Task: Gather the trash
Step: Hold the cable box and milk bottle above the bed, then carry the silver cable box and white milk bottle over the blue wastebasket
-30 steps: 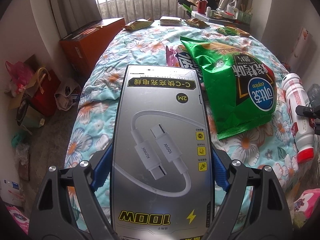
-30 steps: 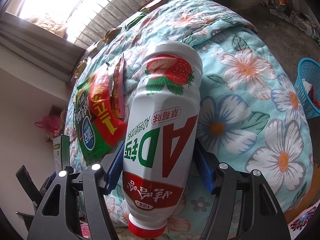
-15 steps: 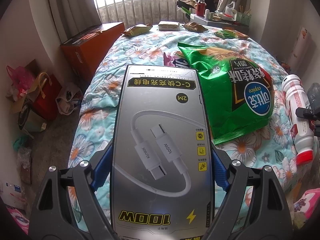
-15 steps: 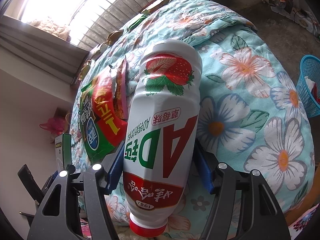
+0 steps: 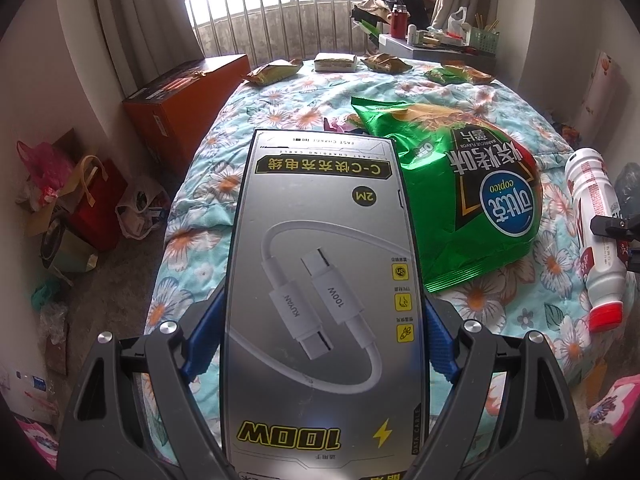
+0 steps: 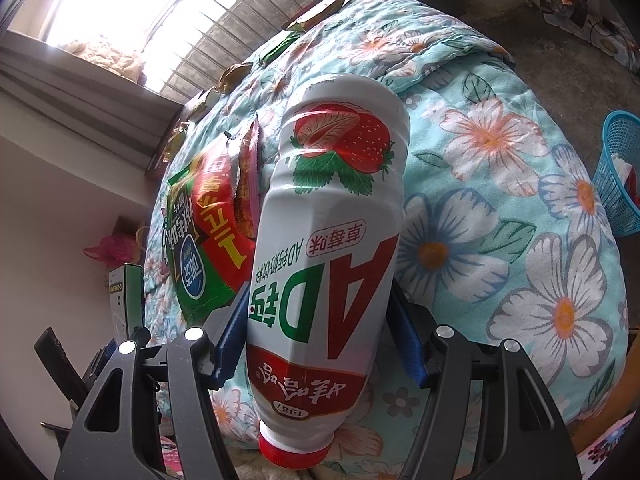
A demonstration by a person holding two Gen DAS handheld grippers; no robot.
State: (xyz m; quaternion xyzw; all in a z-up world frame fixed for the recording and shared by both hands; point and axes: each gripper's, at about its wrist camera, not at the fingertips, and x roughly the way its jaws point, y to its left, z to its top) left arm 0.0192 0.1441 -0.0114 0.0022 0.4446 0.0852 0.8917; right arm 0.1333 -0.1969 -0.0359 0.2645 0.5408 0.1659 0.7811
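My left gripper [image 5: 320, 320] is shut on a flat grey charging-cable box [image 5: 324, 272], its blue pads pressed on both long edges, above the flowered bed [image 5: 248, 112]. My right gripper [image 6: 316, 320] is shut on a white strawberry milk bottle [image 6: 332, 240] with a red cap; that bottle [image 5: 596, 224] also shows at the right of the left wrist view. A green chip bag [image 5: 464, 192] lies on the quilt between the two; in the right wrist view the chip bag [image 6: 204, 236] is left of the bottle.
Several snack wrappers [image 5: 272, 72] and a small box [image 5: 335, 61] lie at the bed's far end. An orange carton [image 5: 184, 96] and bags [image 5: 92, 200] stand on the floor to the left. A blue mesh basket [image 6: 620, 176] stands on the floor right of the bed.
In the left wrist view the bed and chip bag have slid down and away, showing more of the window wall. The right gripper and its bottle have stayed put.
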